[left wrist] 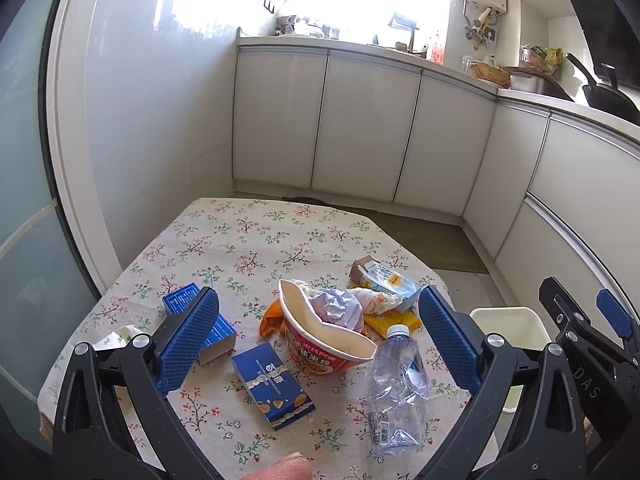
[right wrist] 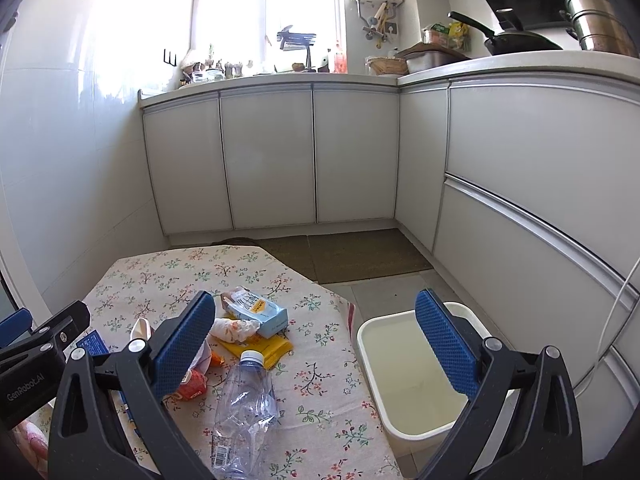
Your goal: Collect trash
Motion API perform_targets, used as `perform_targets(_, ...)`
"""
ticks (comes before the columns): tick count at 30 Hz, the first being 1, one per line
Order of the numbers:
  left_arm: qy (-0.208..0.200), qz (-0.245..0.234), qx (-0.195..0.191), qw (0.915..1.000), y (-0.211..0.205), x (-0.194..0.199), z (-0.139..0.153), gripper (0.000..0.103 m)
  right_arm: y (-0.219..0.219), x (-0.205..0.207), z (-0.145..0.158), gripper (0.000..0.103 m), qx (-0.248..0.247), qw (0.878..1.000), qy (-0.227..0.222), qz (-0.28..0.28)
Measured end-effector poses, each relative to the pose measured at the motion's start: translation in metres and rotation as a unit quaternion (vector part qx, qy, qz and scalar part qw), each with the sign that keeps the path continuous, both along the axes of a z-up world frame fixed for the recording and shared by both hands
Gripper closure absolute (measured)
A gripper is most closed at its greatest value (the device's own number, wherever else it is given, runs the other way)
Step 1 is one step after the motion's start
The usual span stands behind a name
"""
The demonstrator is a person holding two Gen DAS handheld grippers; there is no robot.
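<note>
Trash lies on the floral-cloth table: a red noodle bowl with crumpled wrappers inside, a crushed clear bottle, a blue snack box, another blue box, a light-blue drink carton, a yellow packet. My left gripper is open above the bowl and holds nothing. My right gripper is open and empty over the table's right edge. The bottle, the carton and the white bin show in the right wrist view.
The white bin stands on the floor right of the table. White kitchen cabinets run along the back and right, with a mat on the floor. A white crumpled item lies at the table's left edge.
</note>
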State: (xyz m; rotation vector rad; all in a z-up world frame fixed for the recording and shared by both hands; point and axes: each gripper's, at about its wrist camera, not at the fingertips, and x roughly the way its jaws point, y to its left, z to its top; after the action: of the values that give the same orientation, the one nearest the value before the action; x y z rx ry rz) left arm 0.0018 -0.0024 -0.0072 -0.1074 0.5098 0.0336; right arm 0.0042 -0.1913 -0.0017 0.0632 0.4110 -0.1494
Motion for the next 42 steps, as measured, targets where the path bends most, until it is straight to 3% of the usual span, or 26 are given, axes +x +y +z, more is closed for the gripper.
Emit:
perform_targets(10, 0.003, 0.003, -0.015, 0.9999, 0.002, 0.001, -0.003, 0.007, 0.000, 0.000, -0.001, 0.006, 0.000, 1.000, 0.001, 0.000)
perform_targets(21, 0.015, 0.008, -0.033, 0.9993, 0.005, 0.003, -0.005, 0.007, 0.000, 0.001, -0.002, 0.006, 0.034, 0.999, -0.004, 0.005)
perform_targets(31, 0.047, 0.037, -0.062, 0.9963, 0.031, 0.023, -0.019, 0.007, 0.017, 0.024, 0.001, 0.006, 0.060, 0.996, 0.047, 0.036)
perform_targets(38, 0.126, 0.074, -0.077, 0.9863, 0.078, 0.056, -0.030, 0.007, 0.037, 0.061, 0.003, 0.006, 0.021, 0.989, 0.121, 0.085)
perform_targets(42, 0.170, 0.093, -0.127, 0.9727, 0.117, 0.081, -0.039, 0.007, 0.037, 0.081, 0.001, 0.006, -0.013, 0.986, 0.136, 0.095)
